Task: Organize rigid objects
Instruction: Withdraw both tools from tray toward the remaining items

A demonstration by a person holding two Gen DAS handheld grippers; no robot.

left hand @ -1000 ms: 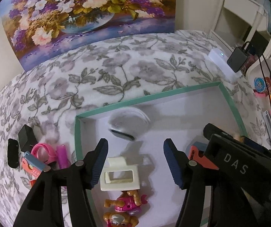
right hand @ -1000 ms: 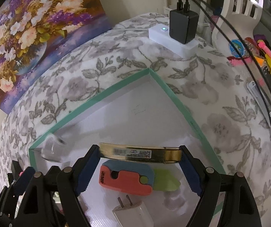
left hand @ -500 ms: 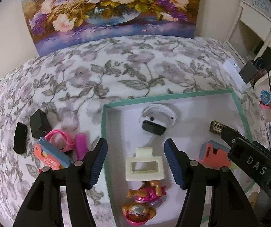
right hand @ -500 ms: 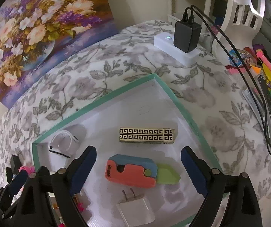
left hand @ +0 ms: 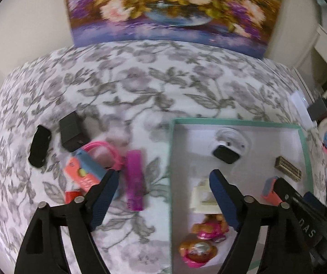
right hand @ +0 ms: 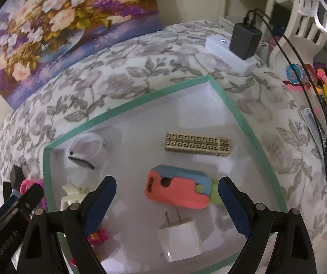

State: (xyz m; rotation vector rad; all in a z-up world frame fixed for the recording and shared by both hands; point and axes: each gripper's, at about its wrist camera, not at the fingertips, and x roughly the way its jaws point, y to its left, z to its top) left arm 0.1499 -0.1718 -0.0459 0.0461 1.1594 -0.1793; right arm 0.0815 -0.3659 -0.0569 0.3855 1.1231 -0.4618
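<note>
Since the earlier frames, the left gripper has swung off the cream plastic clip toward the tray's left rim, and its jaws have just been opening, with nothing clamped between them. They now stand wide, straddling that rim; the purple comb lies on the floral cloth just inside its left finger, the pink bracelet and a coral-and-blue toy beyond it. The right gripper has let go of the gold patterned bar, which lies flat in the tray ahead of it. Its jaws gape wide and empty, a second coral-and-blue toy between them and a white charger plug beneath.
</note>
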